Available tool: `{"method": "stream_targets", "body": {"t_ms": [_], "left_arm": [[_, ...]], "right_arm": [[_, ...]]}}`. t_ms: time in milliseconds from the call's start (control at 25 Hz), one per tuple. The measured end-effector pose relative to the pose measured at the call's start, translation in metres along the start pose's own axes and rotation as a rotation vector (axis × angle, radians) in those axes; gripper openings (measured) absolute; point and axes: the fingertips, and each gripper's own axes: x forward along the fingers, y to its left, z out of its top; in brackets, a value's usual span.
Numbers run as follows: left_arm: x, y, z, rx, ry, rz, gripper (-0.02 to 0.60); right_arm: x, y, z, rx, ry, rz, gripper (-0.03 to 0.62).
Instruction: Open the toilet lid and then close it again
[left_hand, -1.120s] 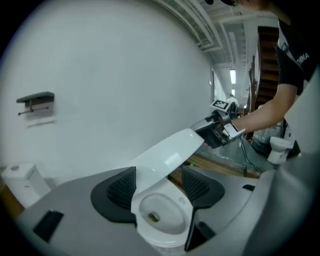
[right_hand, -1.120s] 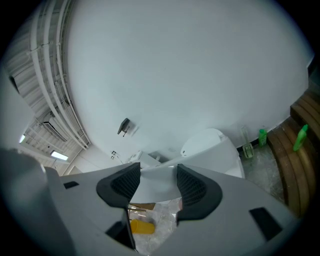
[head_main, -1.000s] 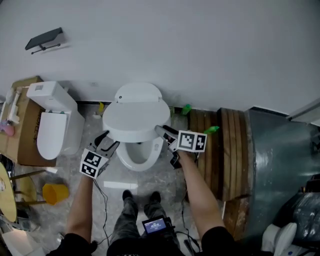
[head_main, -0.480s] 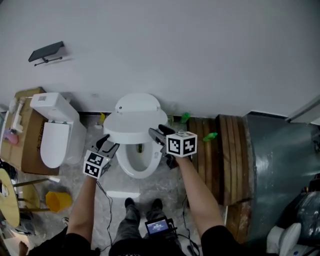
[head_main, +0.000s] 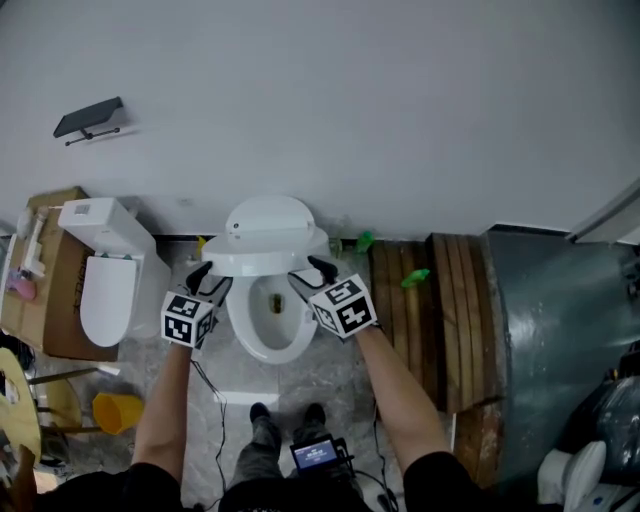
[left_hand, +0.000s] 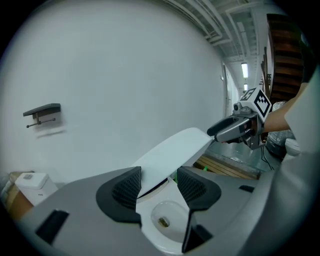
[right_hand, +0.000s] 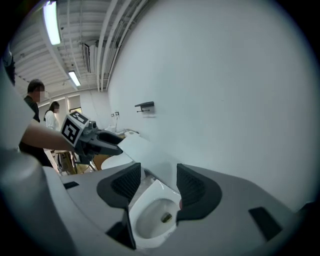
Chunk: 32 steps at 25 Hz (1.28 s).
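The white oval toilet lid (head_main: 268, 235) stood partly raised, tilted above the open white ceramic toilet bowl (head_main: 265, 318), hinged at the side nearest the plain white wall (head_main: 380, 100). The toilet stood on a grey speckled floor (head_main: 330, 375), directly in front of the person.

The left gripper (head_main: 207, 276) was positioned at the left edge of the lid. Its jaws had just closed slightly but remained well apart, unclamped, with the near corner of the lid in the gap between the pads. Contact between pad and lid could not be confirmed.

The right gripper (head_main: 310, 274) was positioned at the right edge of the lid. Its jaws were likewise spread and released, with the lid edge and the bowl visible between them. Both grippers pointed toward the wall and slightly downward.

A second white toilet with a closed lid (head_main: 100, 290) stood to the left on a brown cardboard box (head_main: 52, 310). A yellow plastic bucket (head_main: 112, 411) stood near it. Brown wooden slats (head_main: 415, 330) lay to the right of the bowl. A black wall shelf (head_main: 88, 117) was mounted high on the left.
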Motion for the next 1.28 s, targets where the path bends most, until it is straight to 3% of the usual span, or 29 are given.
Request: {"method": "stream_targets", "body": {"t_ms": [400,920,1280], "left_arm": [[0.014,0.02,0.024,-0.005,0.035,0.012,0.232],[0.028,0.038,0.05,-0.051,0.06,0.11,0.225],[0.047,0.068,0.083,-0.012,0.0,0.071,0.207]], "right_arm": [[0.025,-0.014,0.014,-0.125,0.063,-0.071,0.232],[0.035,-0.034,0.043,-0.086,0.061,-0.093,0.213],[0.055,-0.061,0.081,-0.044,0.038,-0.135,0.206]]}}
